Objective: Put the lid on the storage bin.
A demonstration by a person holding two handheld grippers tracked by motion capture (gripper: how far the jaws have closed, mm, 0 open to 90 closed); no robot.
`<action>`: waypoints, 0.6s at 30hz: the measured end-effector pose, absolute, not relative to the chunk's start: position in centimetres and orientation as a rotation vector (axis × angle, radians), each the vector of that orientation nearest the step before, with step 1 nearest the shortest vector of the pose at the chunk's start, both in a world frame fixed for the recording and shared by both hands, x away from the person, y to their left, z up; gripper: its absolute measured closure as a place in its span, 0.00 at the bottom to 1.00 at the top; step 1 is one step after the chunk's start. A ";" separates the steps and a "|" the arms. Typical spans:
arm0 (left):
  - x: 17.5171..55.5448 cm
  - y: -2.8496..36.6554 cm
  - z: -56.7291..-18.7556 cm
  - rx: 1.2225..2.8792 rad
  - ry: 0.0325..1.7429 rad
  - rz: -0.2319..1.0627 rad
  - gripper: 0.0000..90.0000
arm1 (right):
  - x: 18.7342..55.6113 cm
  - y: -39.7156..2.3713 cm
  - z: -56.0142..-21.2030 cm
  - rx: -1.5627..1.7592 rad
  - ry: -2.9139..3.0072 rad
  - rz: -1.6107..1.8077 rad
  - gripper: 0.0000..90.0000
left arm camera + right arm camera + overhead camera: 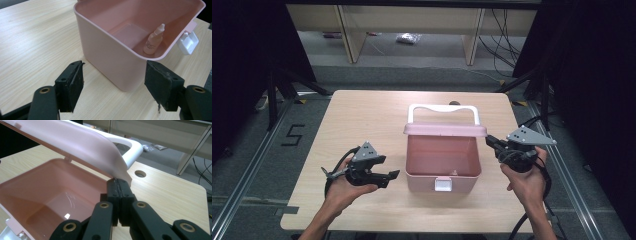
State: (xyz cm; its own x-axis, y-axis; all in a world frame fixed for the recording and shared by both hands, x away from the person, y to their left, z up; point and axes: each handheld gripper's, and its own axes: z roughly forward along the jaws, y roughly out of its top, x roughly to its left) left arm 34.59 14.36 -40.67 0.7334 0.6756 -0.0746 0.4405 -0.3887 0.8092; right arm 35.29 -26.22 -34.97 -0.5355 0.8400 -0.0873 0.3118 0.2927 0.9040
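Here, the left gripper rests with jaws apart beside the pink box at mid-table, a small dropper bottle inside; the right gripper, jaws closed, pinches the raised lid at its corner

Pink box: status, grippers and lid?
Left gripper open, empty, facing the pink box. Right gripper shut, tips under the raised lid edge. Dropper bottle inside; nothing blocking.

Pink box w/ white handle, light woodgrain table
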 end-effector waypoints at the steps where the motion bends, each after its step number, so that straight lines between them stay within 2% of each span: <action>1: 34.5 14.4 -40.7 2.042 0.843 0.335 0.34 | 35.3 -26.2 -35.0 1.023 2.001 1.215 0.99; 18: 32.8 14.6 -41.9 2.088 0.818 0.317 0.32 | 34.5 -26.3 -35.9 1.051 2.034 1.225 0.96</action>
State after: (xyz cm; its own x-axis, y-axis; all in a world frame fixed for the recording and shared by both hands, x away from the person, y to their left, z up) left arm 32.81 14.58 -41.95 0.7542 0.6534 -0.0659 0.4382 -0.4259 0.7915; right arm 34.53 -26.29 -35.93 -0.5512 0.8328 -0.0517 0.3435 0.2829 0.8955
